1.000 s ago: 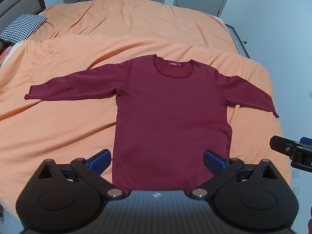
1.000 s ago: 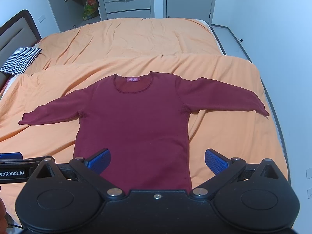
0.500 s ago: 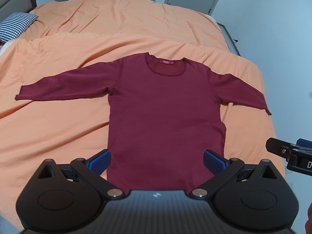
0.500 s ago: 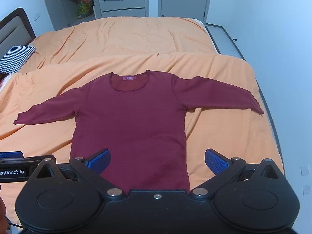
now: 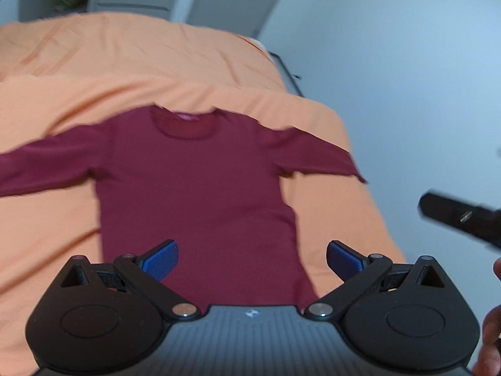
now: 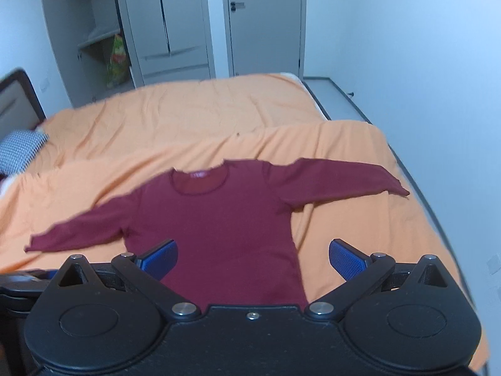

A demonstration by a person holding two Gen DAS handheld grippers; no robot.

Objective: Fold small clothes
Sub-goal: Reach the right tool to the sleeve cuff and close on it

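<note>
A dark red long-sleeved top (image 5: 194,188) (image 6: 219,219) lies flat on the orange bed cover, both sleeves spread out, neckline with its pink label at the far end. My left gripper (image 5: 250,258) hangs open above the hem, blue pads wide apart and empty. My right gripper (image 6: 252,258) is open too, above the hem and holding nothing. The right gripper's black body (image 5: 460,219) shows at the right edge of the left wrist view, and a hand (image 5: 493,329) is beside it. The left wrist view is blurred.
The orange bed cover (image 6: 188,119) spreads far beyond the top. A checked pillow (image 6: 18,150) and dark headboard (image 6: 18,100) sit at the left. Grey wardrobes (image 6: 169,31) and a door (image 6: 266,22) stand behind the bed. The bed's right edge (image 6: 416,194) drops to the floor.
Both cameras have tilted up and pulled back, so the top sits lower in view and more wall shows. The top lies as before. Both grippers stay open.
</note>
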